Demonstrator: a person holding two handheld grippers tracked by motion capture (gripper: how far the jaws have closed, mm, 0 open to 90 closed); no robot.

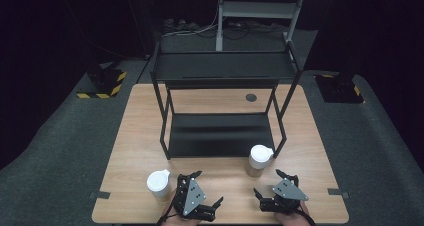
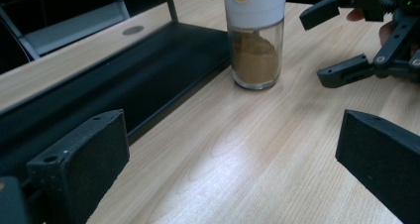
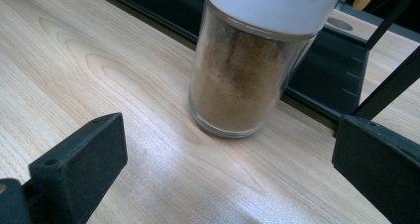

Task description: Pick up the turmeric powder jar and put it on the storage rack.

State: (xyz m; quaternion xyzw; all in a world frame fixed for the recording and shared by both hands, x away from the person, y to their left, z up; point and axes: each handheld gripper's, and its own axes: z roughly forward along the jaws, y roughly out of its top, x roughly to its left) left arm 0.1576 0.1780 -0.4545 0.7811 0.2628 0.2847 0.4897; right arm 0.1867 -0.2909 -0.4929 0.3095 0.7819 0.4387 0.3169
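Spice jars: two, each clear with a white lid and brown powder; one [image 1: 159, 184] at lower left of the high view, one [image 1: 259, 160] right of centre.
Grippers: two, the left gripper [image 1: 203, 188] and the right gripper [image 1: 271, 182], both at the bottom edge, jaws apart.
Black racks: one [image 1: 222, 78], centre, with two shelves.
Tables: one [image 1: 140, 136], wooden.
Round grommets in the tabletop: one [image 1: 251, 97], upper centre.

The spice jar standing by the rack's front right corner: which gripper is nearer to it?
Right. The right gripper sits just in front of that spice jar, jaws open toward it; the left gripper is farther off to its left, beside the other jar.
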